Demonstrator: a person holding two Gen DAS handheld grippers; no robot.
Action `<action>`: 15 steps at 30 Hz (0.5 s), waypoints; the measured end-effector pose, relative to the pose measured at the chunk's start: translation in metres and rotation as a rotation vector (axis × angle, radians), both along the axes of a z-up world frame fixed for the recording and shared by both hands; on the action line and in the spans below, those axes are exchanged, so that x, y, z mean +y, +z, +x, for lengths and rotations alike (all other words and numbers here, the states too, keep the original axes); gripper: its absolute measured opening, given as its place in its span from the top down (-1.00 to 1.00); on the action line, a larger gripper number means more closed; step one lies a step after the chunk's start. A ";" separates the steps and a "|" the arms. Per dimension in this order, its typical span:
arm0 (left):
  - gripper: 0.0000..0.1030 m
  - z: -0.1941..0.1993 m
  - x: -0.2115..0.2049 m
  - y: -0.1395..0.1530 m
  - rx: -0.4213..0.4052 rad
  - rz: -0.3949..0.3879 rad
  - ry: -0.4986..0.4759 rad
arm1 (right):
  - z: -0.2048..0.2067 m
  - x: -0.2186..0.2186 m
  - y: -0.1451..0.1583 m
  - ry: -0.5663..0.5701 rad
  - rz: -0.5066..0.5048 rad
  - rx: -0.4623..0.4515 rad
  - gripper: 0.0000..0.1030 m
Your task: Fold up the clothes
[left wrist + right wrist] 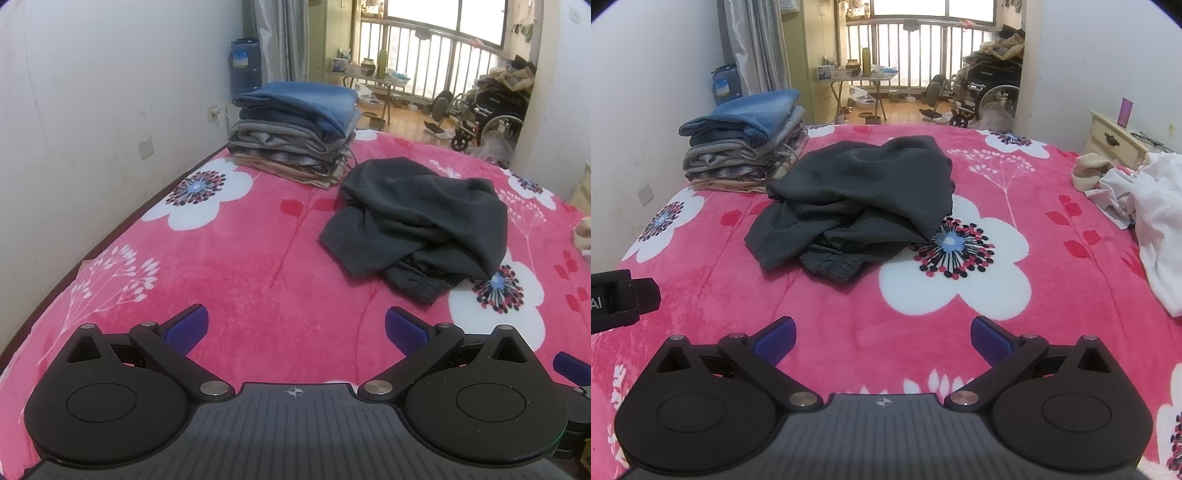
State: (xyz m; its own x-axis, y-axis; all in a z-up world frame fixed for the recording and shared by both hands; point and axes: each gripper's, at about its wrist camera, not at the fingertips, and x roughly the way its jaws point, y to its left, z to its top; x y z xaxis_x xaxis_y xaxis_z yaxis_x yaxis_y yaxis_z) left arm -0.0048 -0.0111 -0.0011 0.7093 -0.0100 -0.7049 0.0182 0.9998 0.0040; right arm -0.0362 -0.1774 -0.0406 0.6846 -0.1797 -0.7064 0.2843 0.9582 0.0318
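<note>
A crumpled dark grey garment (417, 221) lies in a heap on the pink flowered blanket (240, 258), ahead and to the right of my left gripper (295, 332). It also shows in the right wrist view (857, 206), ahead and slightly left of my right gripper (882, 336). Both grippers are open and empty, low over the blanket near its front. A stack of folded clothes (295, 129) topped by a blue item sits at the far left by the wall; it also shows in the right wrist view (746, 144).
A white wall (92, 110) runs along the bed's left edge. A pile of white and beige clothes (1145, 199) lies at the right edge, beside a cream nightstand (1115, 140). A wheelchair (982, 92) and a small table (857, 77) stand beyond the bed.
</note>
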 end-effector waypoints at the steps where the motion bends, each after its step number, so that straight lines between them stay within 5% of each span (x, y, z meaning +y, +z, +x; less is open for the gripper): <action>1: -1.00 0.000 0.000 0.000 0.000 0.001 -0.001 | 0.000 0.000 0.000 -0.001 0.000 0.000 -1.00; 15: -1.00 0.022 -0.013 -0.015 -0.061 -0.012 -0.078 | 0.005 -0.027 -0.018 -0.031 0.020 -0.004 -1.00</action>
